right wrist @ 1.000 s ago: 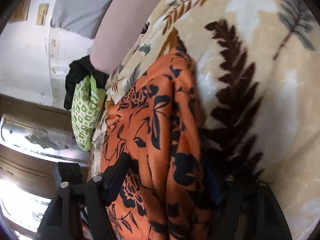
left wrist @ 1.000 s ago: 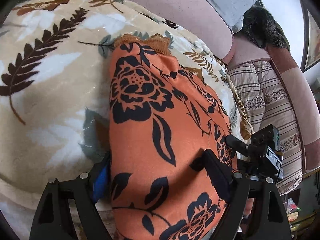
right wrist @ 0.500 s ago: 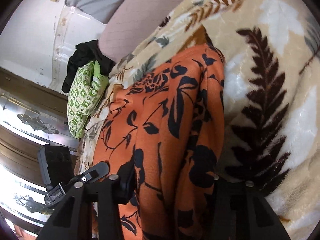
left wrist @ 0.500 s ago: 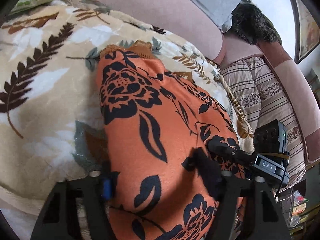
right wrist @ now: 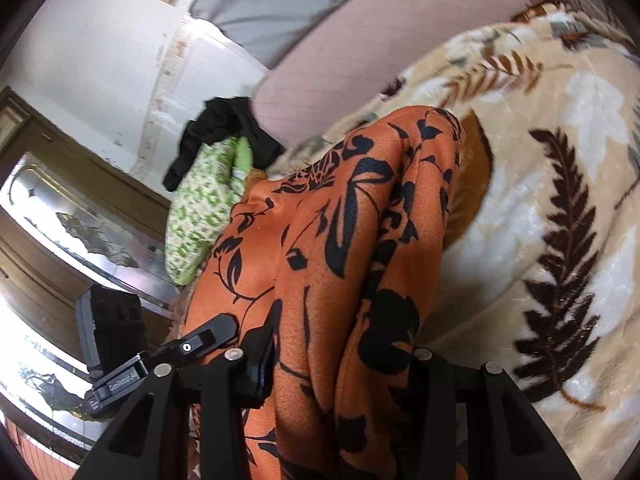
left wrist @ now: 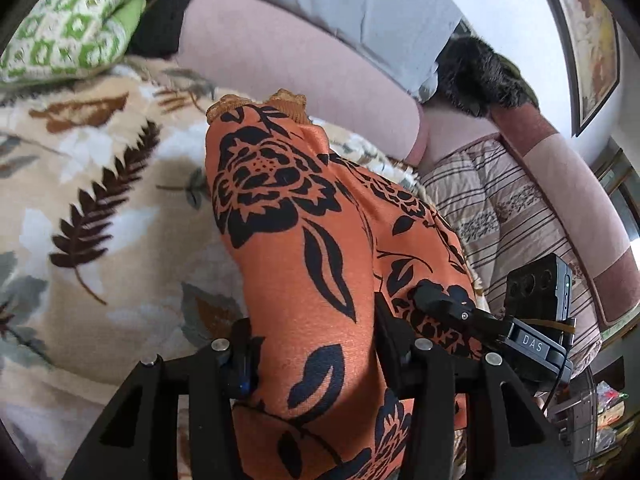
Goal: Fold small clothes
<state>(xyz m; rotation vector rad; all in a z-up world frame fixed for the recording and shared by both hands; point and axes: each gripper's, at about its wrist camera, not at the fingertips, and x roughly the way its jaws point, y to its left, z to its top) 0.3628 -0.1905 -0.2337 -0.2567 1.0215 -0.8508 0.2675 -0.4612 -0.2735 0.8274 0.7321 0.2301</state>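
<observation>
An orange garment with a black flower print (left wrist: 304,232) lies lengthwise on a cream leaf-patterned blanket (left wrist: 100,220), and its near end is raised off the blanket. My left gripper (left wrist: 316,344) has its jaws closing, with the pads pressing a bunched fold of that near end. In the right wrist view the same garment (right wrist: 340,232) runs up from my right gripper (right wrist: 344,356), whose jaws are also closing and pinch the cloth. Each gripper shows in the other's view, beside it on the same end of the garment. The garment's far hem rests on the blanket.
A pink sofa backrest (left wrist: 300,60) rises behind the blanket, with a grey cloth (left wrist: 360,8) draped over it. A green patterned cushion (right wrist: 200,208) and a black cloth (right wrist: 224,132) sit at one end. At the other end are a striped cover (left wrist: 500,216) and a dark furry item (left wrist: 484,76).
Both grippers have narrowed onto the garment's near end and risen, lifting it off the blanket. Both views now tilt up and show more of the sofa back.
</observation>
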